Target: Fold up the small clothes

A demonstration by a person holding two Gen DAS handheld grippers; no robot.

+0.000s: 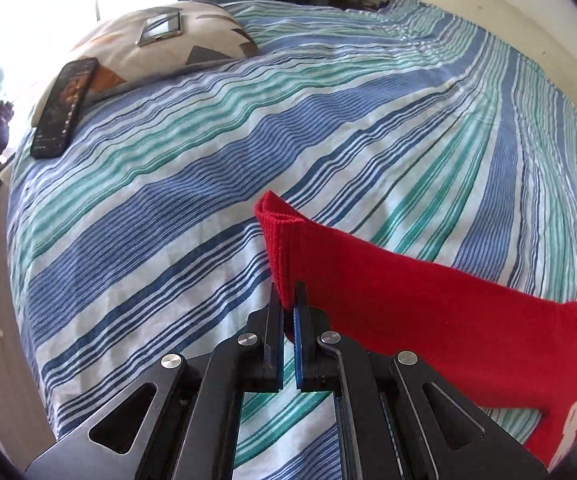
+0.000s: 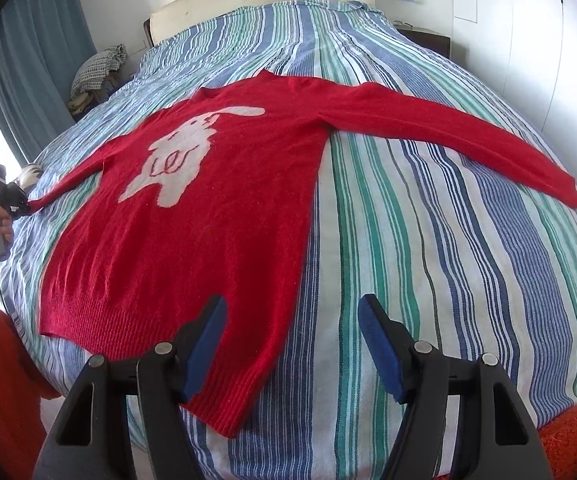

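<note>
Sweater (image 2: 216,216) lies flat on the striped bed (image 2: 428,240), sleeves spread toward 9 and 3 o'clock. Left gripper (image 1: 291,300) is clenched on a cuff (image 1: 276,232); right gripper (image 2: 290,312) hangs released above the hem.

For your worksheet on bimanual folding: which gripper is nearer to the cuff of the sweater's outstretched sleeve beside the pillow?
Left. The left gripper is shut on that cuff. The right gripper hangs open above the red sweater's hem, far from it.
</note>
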